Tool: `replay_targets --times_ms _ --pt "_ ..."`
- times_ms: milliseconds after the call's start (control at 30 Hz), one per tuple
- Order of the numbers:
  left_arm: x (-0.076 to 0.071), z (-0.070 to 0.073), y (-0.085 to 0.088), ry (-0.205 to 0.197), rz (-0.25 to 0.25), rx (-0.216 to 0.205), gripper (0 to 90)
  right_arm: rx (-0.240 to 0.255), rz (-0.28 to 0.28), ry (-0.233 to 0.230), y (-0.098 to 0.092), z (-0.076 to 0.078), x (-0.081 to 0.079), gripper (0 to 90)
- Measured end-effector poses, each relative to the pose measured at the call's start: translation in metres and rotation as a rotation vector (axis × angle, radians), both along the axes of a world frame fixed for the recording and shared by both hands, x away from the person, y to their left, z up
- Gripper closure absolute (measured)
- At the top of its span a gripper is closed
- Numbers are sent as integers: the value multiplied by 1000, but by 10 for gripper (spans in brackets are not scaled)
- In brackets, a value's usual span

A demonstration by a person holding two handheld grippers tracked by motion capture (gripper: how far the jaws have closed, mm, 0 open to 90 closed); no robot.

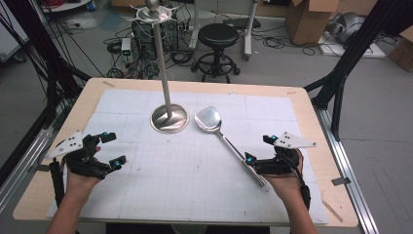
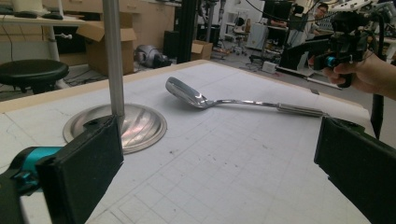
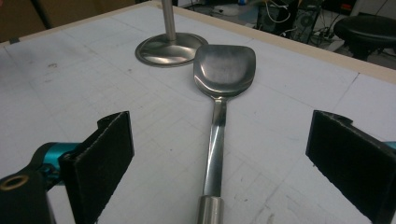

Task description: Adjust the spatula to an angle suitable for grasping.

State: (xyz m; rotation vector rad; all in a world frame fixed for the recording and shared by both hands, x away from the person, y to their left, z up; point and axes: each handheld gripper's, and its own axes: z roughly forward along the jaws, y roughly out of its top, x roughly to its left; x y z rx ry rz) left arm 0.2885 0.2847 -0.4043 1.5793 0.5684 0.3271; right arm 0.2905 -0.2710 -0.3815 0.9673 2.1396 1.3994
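Note:
A steel spatula (image 1: pixel 229 141) lies flat on the white grid mat, blade toward the stand, handle running to the front right. It also shows as the spatula (image 2: pixel 233 100) and the spatula (image 3: pixel 219 93). My right gripper (image 1: pixel 258 148) hovers over the handle's near part, jaws wide open on either side of it, not touching; in its own view the right gripper (image 3: pixel 219 163) straddles the handle. My left gripper (image 1: pixel 113 148) rests open at the front left, far from the spatula, with nothing between the jaws of the left gripper (image 2: pixel 219 168).
A steel stand (image 1: pixel 169 118) with a round base and tall pole rises at the mat's back centre, topped by a hook ring (image 1: pixel 153 12). Beyond the table (image 1: pixel 311 126) stand a black stool (image 1: pixel 217 36), cardboard boxes and cables on the floor.

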Motion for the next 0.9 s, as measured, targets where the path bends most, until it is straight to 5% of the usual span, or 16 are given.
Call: replay_targets --times_ms 200,900 --pt "-1 2 -1 -2 -13 -41 17 -34 11 18 1 -2 2 152" --pt "0 -1 -4 0 -8 23 17 -105 26 120 13 -18 11 241"
